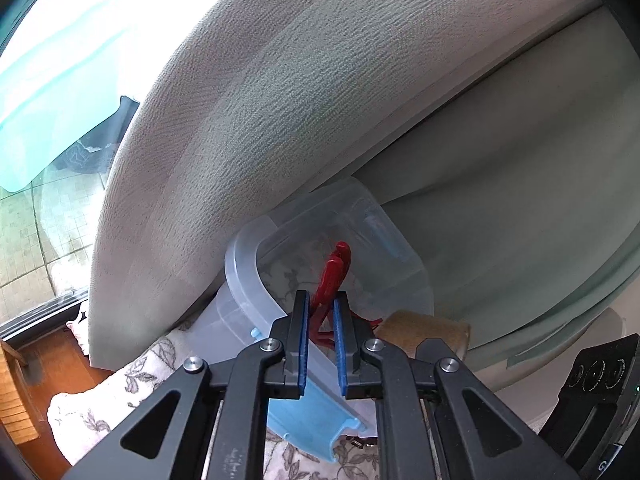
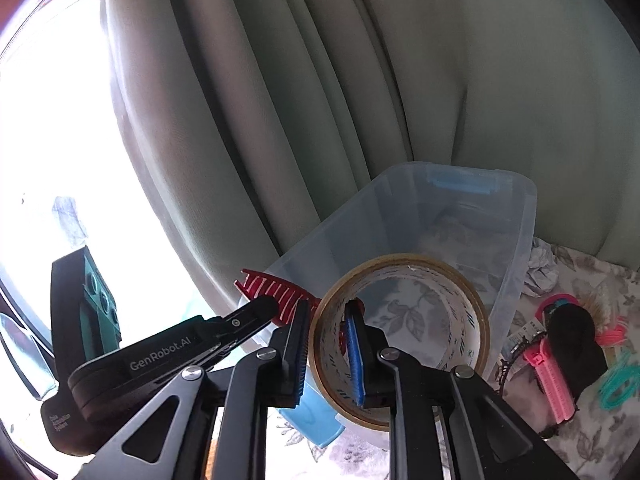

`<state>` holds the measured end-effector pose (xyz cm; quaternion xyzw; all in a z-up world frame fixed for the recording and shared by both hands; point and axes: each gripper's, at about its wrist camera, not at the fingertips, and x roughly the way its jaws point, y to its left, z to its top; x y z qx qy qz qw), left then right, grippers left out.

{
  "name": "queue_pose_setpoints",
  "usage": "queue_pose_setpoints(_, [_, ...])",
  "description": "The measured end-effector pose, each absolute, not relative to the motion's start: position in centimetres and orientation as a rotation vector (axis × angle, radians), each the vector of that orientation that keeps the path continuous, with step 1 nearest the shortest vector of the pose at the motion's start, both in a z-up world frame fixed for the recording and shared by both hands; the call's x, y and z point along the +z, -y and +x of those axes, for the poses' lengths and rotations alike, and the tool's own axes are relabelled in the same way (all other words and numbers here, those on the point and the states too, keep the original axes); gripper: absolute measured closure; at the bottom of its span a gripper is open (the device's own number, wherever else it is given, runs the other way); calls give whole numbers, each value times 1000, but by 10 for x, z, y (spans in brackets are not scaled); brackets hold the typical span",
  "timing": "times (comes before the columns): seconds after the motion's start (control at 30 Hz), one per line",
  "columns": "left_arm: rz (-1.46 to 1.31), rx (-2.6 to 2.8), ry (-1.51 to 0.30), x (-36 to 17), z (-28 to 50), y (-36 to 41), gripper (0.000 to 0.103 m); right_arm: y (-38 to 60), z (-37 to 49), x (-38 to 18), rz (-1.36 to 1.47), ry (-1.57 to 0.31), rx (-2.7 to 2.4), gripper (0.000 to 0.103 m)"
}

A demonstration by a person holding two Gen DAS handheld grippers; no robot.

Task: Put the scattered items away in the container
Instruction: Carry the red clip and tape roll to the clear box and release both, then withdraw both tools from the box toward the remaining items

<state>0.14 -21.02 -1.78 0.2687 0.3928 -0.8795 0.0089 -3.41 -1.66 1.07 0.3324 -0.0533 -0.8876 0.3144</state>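
Note:
A clear plastic container (image 2: 516, 240) with blue latches stands on a floral cloth against a grey-green curtain; it also shows in the left wrist view (image 1: 248, 276). My left gripper (image 1: 322, 312) is shut on a red comb (image 1: 332, 276), held over the container's near rim; the comb also shows in the right wrist view (image 2: 280, 292). My right gripper (image 2: 330, 332) is shut on the wall of a clear tape roll (image 2: 464, 312), held just above the container's near end.
To the right of the container lie a pink hair roller (image 2: 552, 376), a black item (image 2: 572, 340), teal and pink hair ties (image 2: 620, 380), and crumpled paper (image 2: 540, 268). The curtain (image 2: 320, 100) hangs right behind the container. A bright window is at left.

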Motion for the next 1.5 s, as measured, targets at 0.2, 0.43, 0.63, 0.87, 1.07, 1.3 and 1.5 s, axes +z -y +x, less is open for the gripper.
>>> queue_pose_setpoints(0.2, [862,-2751,-1204,-14,0,208,87,12,-39,7,890,157,-2375,82])
queue_pose_setpoints(0.43, [863,-2776,-1206,-5,5,205,70,3,-39,10,890,189,-2401,79])
queue_pose_setpoints(0.63, [883,-2797,-1144,7,13,196,62,-10,-33,12,879,223,-2419,79])
queue_pose_setpoints(0.87, [917,-2821,-1065,21,29,178,56,-32,-16,23,875,276,-2463,79])
queue_pose_setpoints(1.07, [922,-2872,-977,34,49,155,50,-43,-6,32,895,266,-2512,79])
queue_pose_setpoints(1.3, [955,-2901,-866,18,72,154,42,-56,8,40,909,256,-2554,71])
queue_pose_setpoints(1.5, [942,-2918,-795,24,62,136,30,-67,21,48,882,231,-2582,62])
